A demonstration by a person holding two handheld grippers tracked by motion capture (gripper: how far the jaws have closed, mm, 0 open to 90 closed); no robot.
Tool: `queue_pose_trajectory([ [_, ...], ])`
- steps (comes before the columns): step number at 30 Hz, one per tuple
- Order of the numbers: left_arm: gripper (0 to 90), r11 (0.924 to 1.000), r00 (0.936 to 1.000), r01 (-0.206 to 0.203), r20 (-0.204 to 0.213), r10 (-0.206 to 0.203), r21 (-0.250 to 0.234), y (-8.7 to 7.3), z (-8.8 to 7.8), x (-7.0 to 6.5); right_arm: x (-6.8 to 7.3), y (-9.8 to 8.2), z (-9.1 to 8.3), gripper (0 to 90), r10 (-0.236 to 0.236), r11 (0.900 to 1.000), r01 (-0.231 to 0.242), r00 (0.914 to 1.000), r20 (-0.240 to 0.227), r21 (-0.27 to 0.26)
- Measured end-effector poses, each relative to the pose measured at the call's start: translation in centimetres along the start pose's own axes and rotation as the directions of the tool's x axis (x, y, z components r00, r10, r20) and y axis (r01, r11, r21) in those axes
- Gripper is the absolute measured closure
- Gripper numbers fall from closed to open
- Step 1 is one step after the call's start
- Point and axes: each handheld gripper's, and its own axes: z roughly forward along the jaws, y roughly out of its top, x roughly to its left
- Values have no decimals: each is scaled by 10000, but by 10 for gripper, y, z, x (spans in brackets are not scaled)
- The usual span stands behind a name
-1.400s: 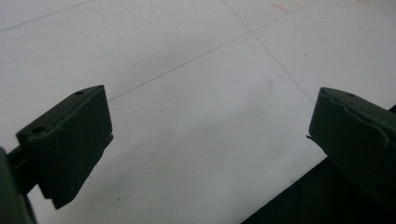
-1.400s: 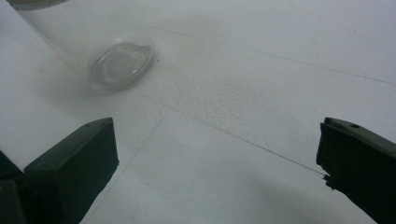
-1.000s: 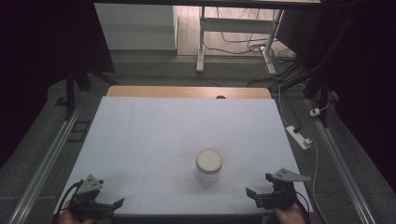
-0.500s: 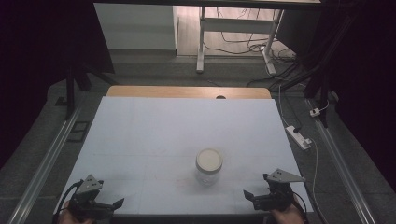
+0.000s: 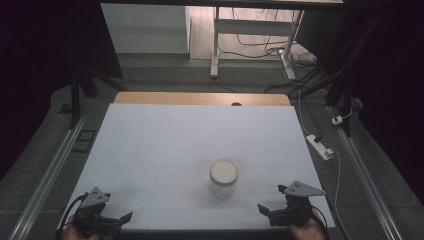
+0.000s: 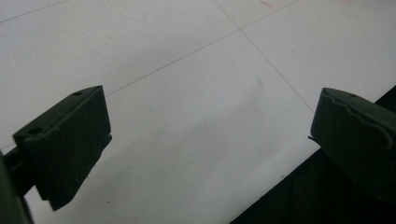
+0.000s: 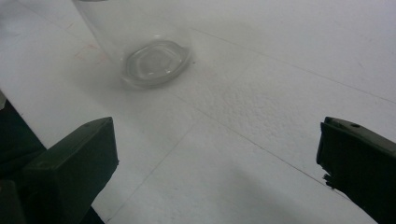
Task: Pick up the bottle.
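My left tongs (image 5: pixel 107 220) wait wide open and empty at the table's (image 5: pixel 165 140) near left corner. The clear glass jar (image 5: pixel 223 179), round with a pale lid, stands near the front edge. My right tongs (image 5: pixel 272 212), open and empty, face it, ready to reach.

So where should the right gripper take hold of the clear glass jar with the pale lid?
Probably across the clear glass jar body just below its pale lid, coming in level from the jar's right. It stands upright and round, and the open right gripper is already nearest on that side.
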Motion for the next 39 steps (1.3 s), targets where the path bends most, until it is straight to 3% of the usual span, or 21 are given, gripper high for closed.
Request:
queue_pose_trajectory([
  [13,0,9999,9999,100,0,-100,-5,0,0,1,8,7,8,0,-536,9984,523,9962,-692,-207],
  [34,0,9999,10000,61,76,-62,119,1,2,1,19,20,30,0,-932,9956,916,9883,-1208,-182],
  [39,0,9999,10000,49,83,-50,148,1,2,1,20,24,37,0,-685,9976,686,9864,-1492,-44],
])
